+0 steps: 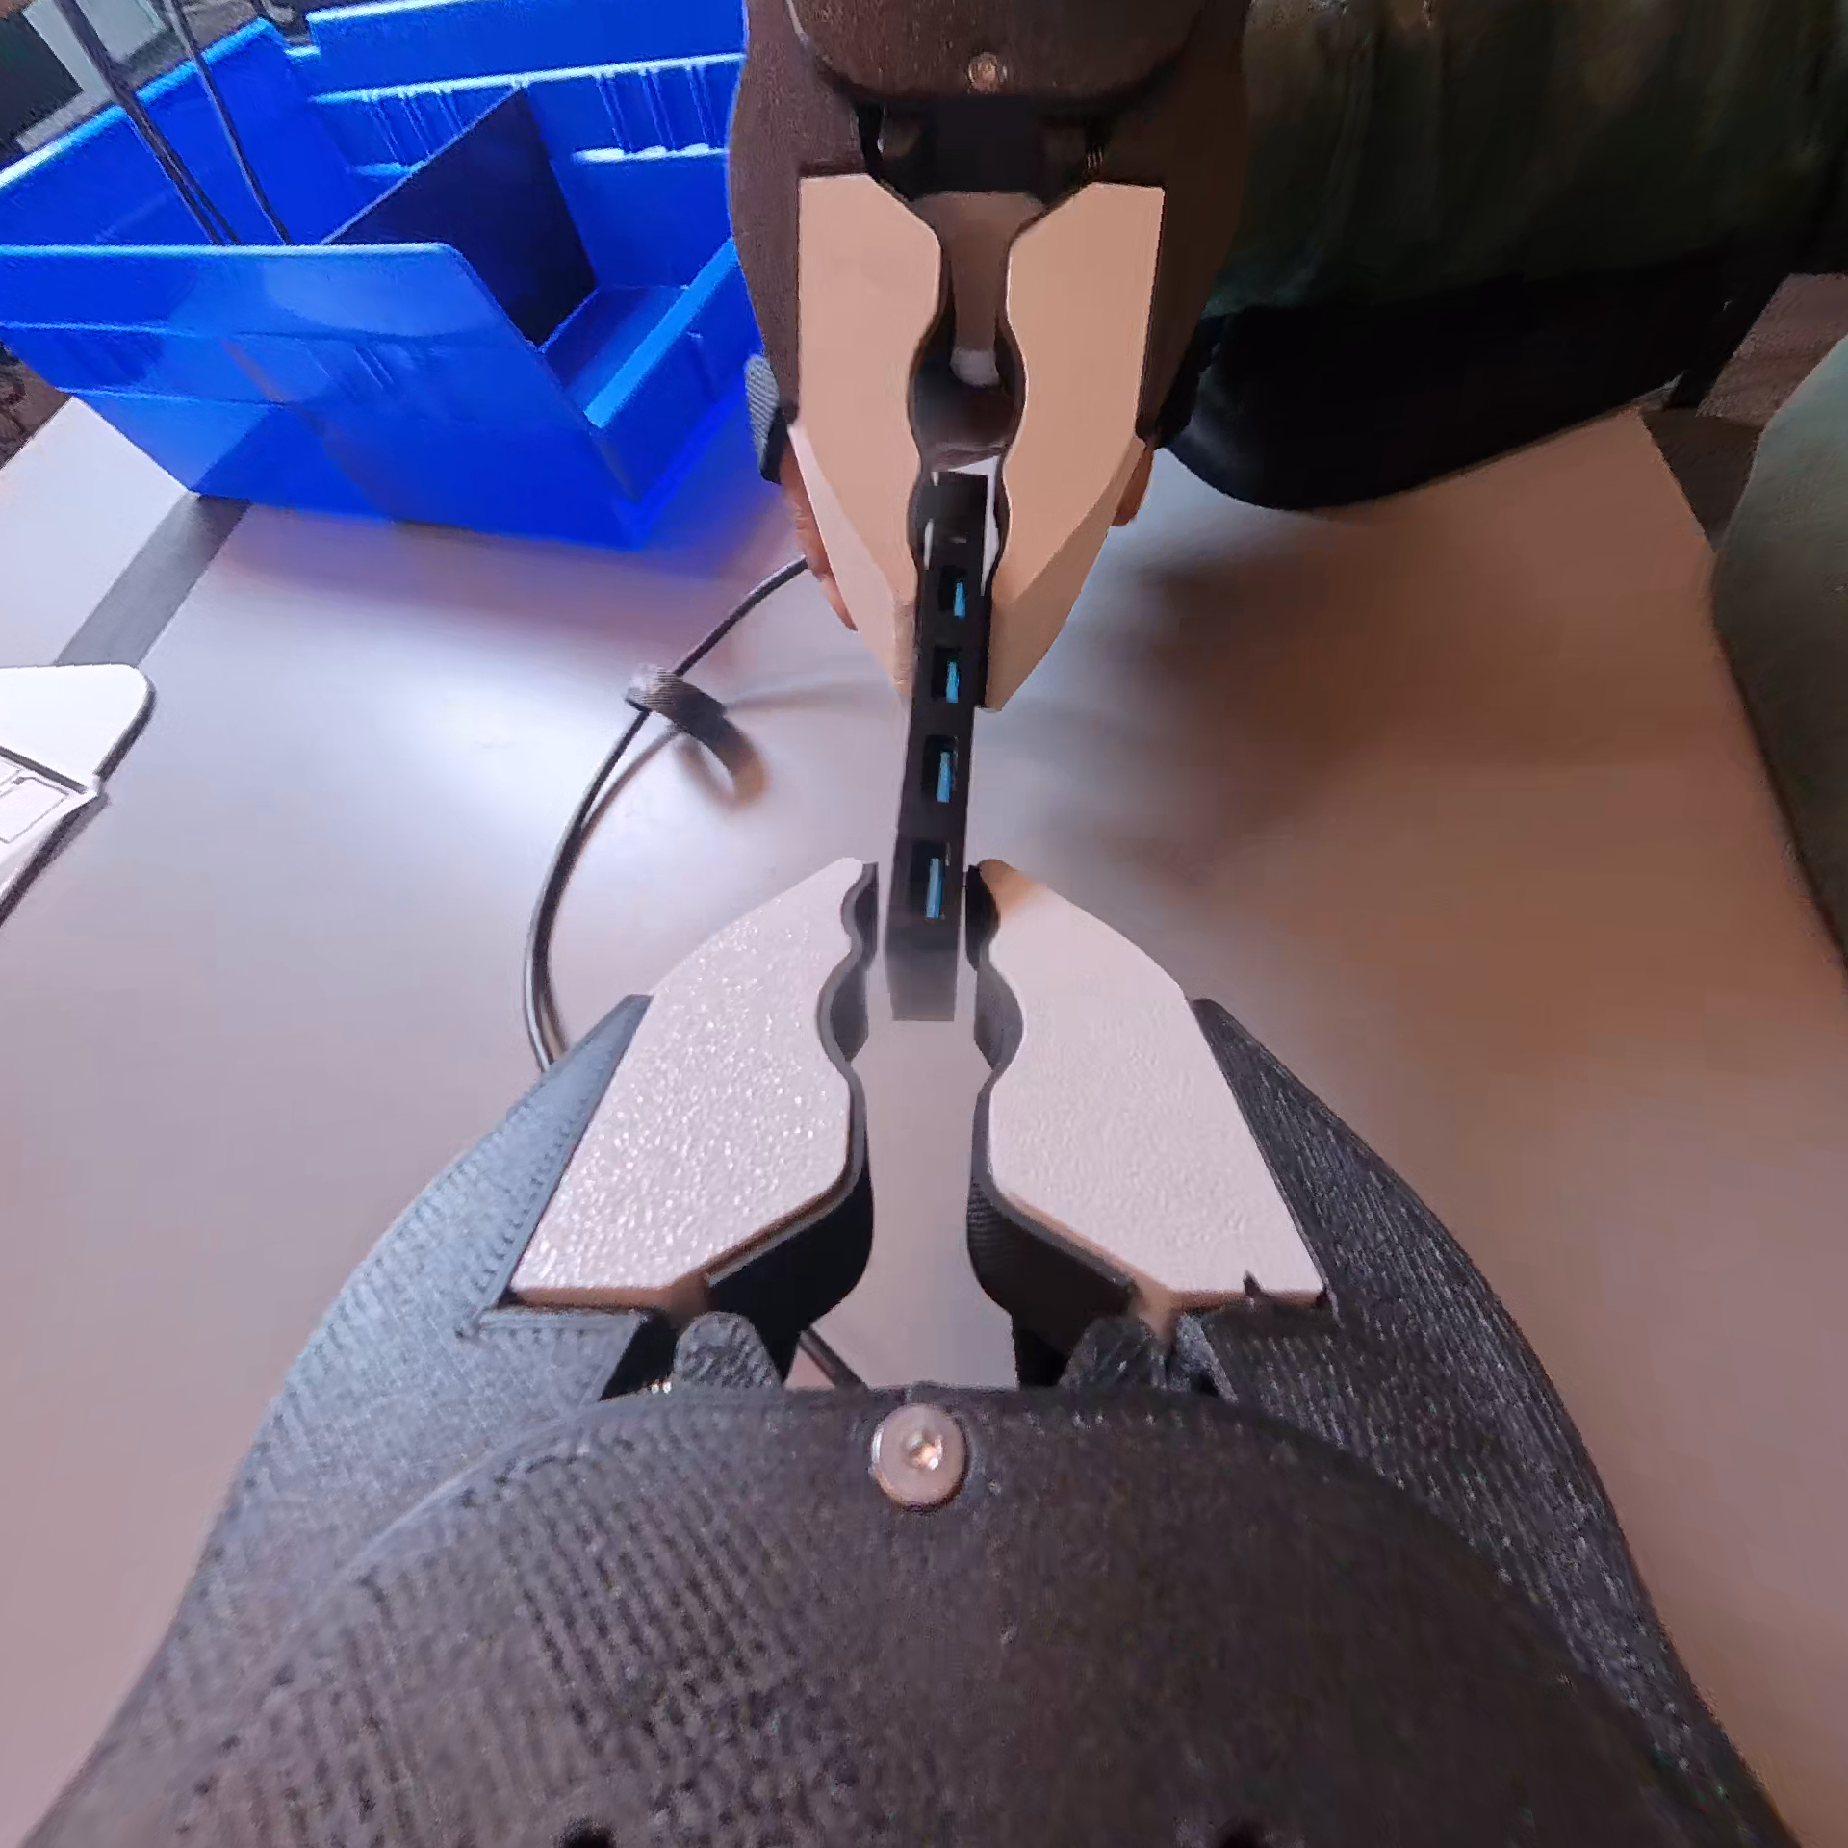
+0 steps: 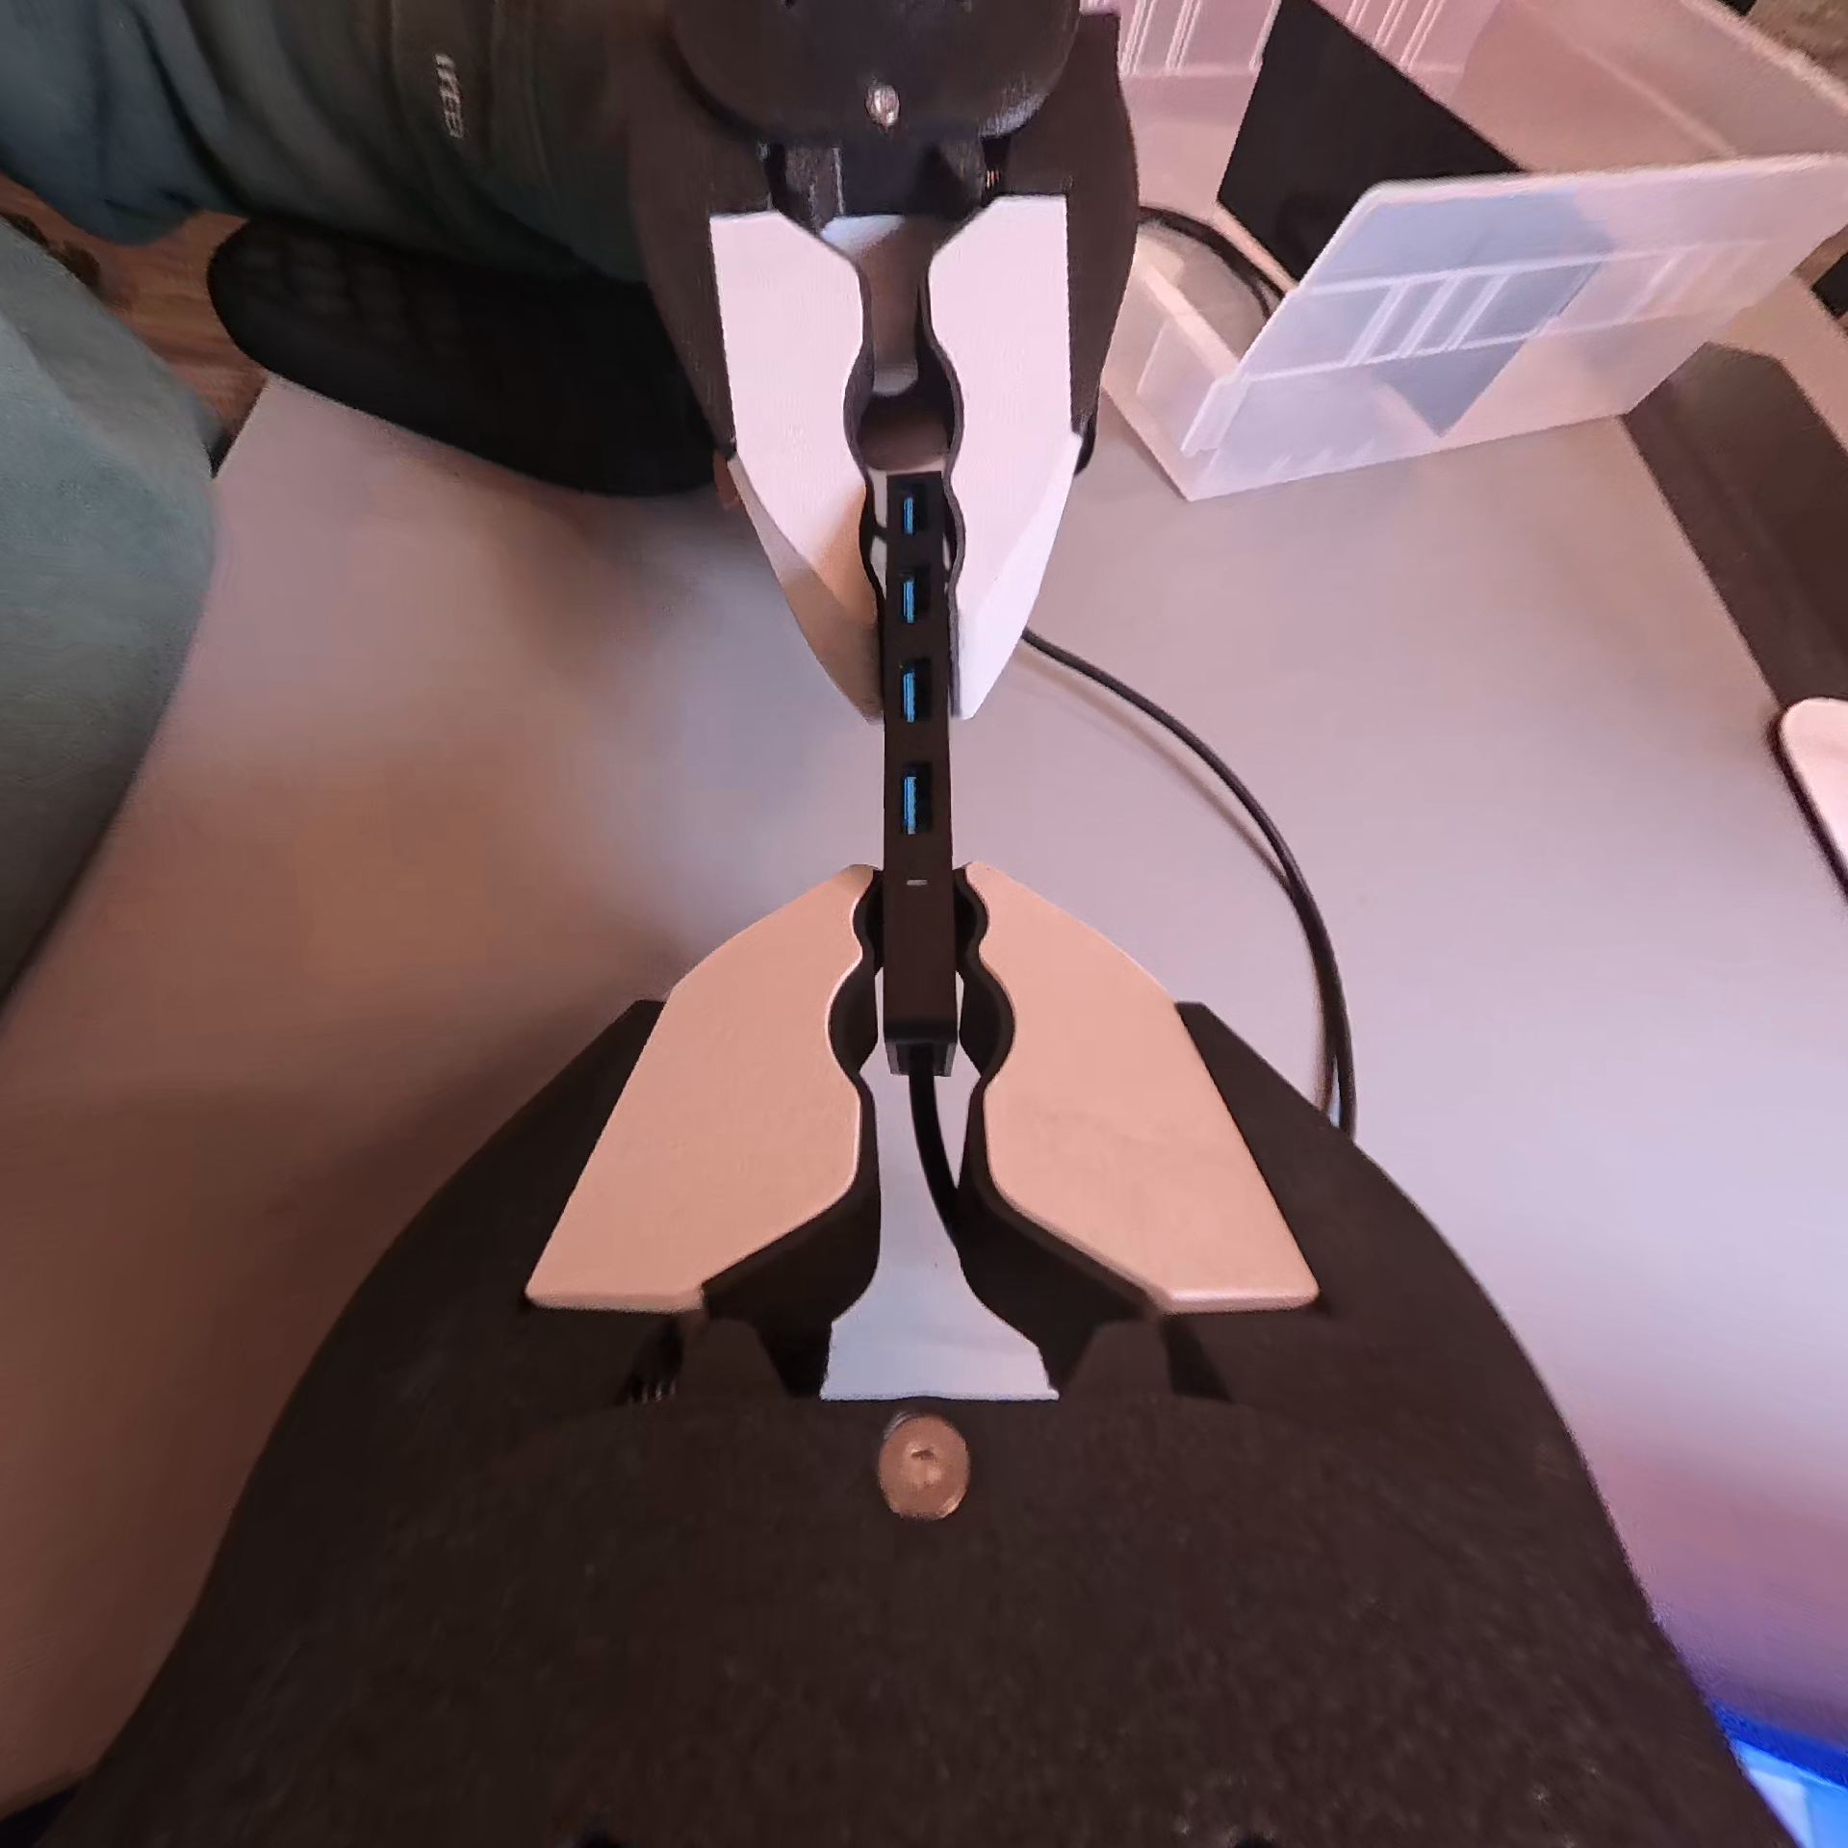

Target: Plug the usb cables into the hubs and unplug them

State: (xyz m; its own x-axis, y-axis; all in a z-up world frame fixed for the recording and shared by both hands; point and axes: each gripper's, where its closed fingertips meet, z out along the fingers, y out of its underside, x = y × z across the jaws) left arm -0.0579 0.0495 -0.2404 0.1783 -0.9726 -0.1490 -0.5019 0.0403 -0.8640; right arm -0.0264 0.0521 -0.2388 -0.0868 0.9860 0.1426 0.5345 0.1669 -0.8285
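A black USB hub (image 1: 935, 780) with several blue ports is held in the air between my two grippers, which face each other. In the right wrist view my right gripper (image 2: 915, 875) is shut on the hub's (image 2: 915, 800) cable end. It shows at the top of the left wrist view (image 1: 948, 695). My left gripper (image 1: 922, 875) stands around the hub's other end with thin gaps on both sides, and shows far off in the right wrist view (image 2: 920, 712). The hub's black cable (image 2: 1290, 870) loops over the table, with a strap (image 1: 680, 710) on it.
Blue plastic bins (image 1: 400, 380) stand at the back left of the grey table (image 1: 1400, 900). A clear plastic bin (image 2: 1450, 330) stands on the other side. A white flat object (image 1: 60, 720) lies at the table's left edge. A person in dark green (image 1: 1500, 200) sits close by. The left gripper's tips are roughly 4 cm from the right gripper's. Both grippers' tips are roughly 35 cm from the white flat object (image 1: 60, 720).
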